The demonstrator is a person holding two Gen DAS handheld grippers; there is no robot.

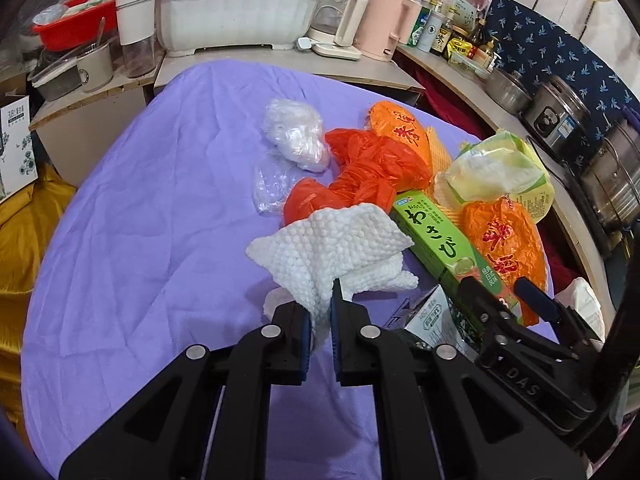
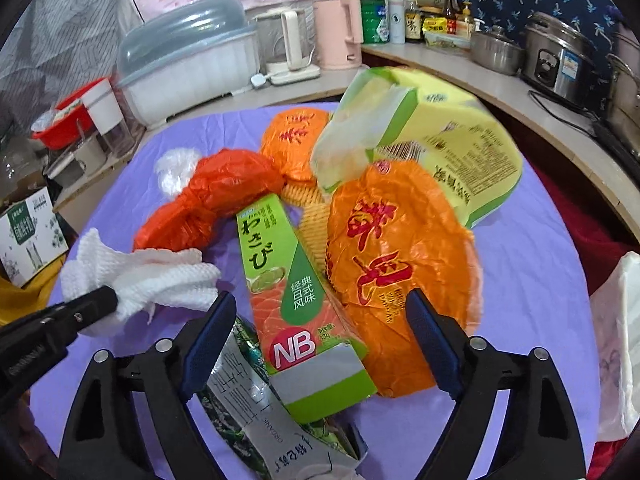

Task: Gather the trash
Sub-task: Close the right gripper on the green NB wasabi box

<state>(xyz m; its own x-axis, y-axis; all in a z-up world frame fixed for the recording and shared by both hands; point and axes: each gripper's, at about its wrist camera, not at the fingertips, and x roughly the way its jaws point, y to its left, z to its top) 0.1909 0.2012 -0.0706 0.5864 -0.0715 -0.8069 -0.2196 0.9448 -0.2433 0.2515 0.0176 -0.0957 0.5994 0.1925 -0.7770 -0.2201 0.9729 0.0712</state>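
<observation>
Crumpled white tissue (image 1: pixel 328 240), left fingers (image 1: pixel 306 330) pinching

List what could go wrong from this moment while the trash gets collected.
1. The left gripper pinches only a corner of the white knitted cloth, so it could slip free.
2. The open right gripper straddles the green wasabi box beside the orange crinkled wrapper; closing might catch both.

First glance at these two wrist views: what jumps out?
A bright heap of trash on the purple tablecloth: a red plastic bag in the middle, with orange wrappers and a green wasabi box to its right. In front, the left gripper is shut on a white paper towel. The right gripper is open around the box's near end.
</observation>
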